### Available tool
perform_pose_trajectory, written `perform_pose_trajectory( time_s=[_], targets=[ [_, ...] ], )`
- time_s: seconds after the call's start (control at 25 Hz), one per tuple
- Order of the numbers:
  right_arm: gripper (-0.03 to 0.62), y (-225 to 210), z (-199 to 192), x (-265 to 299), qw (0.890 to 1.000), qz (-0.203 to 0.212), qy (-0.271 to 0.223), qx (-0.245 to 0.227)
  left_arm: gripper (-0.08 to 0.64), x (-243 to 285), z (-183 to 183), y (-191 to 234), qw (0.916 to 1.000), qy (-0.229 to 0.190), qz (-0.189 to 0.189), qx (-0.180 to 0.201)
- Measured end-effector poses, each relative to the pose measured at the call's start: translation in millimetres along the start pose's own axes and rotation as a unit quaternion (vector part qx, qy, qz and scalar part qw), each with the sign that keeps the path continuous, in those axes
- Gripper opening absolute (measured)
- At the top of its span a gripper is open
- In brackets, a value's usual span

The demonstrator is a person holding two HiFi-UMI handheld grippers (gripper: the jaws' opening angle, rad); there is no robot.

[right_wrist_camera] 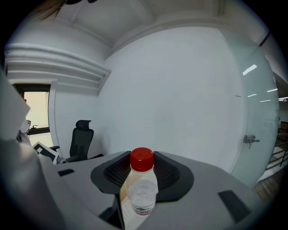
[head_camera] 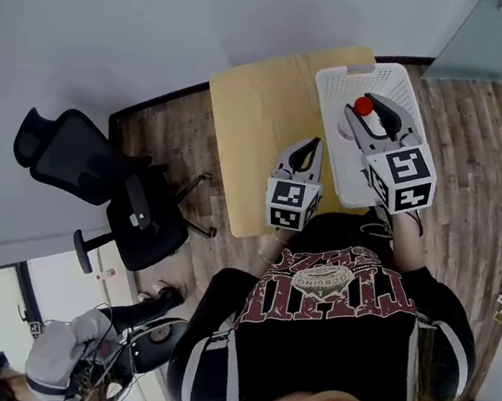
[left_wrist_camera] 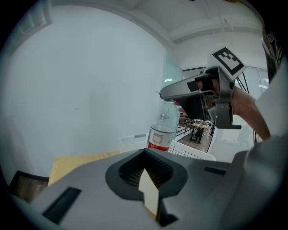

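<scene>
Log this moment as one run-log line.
left gripper: shut, empty, over wooden table | right gripper: shut on bottle | bottle: clear, red cap, over white basket

On my left gripper (left_wrist_camera: 148, 191) the jaws sit closed together, nothing between them. Just beyond, a clear bottle (left_wrist_camera: 163, 128) with a red-and-white label is upright, its top caught in the right gripper (left_wrist_camera: 180, 95), before a white basket (left_wrist_camera: 191, 152) on the yellow desk (left_wrist_camera: 74, 162).
</scene>
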State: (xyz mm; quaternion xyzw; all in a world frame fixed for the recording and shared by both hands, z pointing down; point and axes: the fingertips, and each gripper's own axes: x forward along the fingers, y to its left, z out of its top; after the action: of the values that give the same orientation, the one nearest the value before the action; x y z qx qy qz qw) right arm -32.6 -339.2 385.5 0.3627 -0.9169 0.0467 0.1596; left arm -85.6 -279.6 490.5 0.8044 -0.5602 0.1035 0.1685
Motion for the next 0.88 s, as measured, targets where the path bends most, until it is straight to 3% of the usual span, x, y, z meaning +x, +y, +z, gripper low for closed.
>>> perform_pose_trajectory(
  time_s=[0.48, 0.88],
  targets=[
    [0.169, 24, 57, -19, 0.997, 0.036, -0.067, -0.026, 0.048, -12, -2, 1, 0.9998, -0.008, 0.014, -0.012],
    [0.169, 58, 69, -7, 0.992, 0.091, -0.08, -0.035, 0.048, -33, -5, 19, 0.998, -0.016, 0.054, -0.029]
  ],
)
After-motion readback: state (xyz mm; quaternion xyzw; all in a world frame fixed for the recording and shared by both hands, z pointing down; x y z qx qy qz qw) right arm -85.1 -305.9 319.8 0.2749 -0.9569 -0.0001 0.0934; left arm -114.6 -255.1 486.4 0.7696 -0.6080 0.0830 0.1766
